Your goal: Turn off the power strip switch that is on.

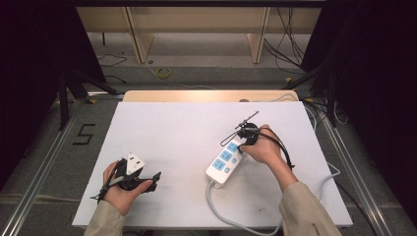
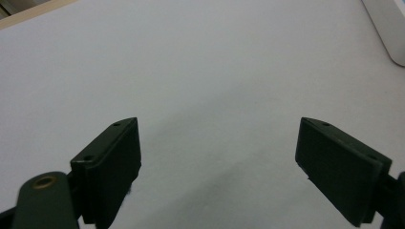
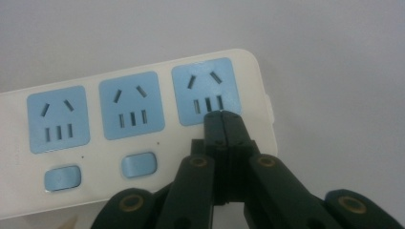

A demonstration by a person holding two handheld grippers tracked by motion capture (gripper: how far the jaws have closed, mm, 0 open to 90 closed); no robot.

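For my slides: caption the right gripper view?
Shut right gripper pressing on a white power strip beside its end blue socket.

Third switch of the strip (image 3: 143,138) hidden under the right gripper (image 3: 223,119); strip's left end cut off by the frame edge there. In the left gripper view only a corner of the strip (image 2: 389,28) shows, top right. Cord (image 1: 231,216) runs off the high view's bottom edge.

A recording lab is indicated — white worktop (image 1: 172,132), black curtains (image 1: 29,59), floor cables (image 1: 290,46), aluminium rails (image 1: 44,162).
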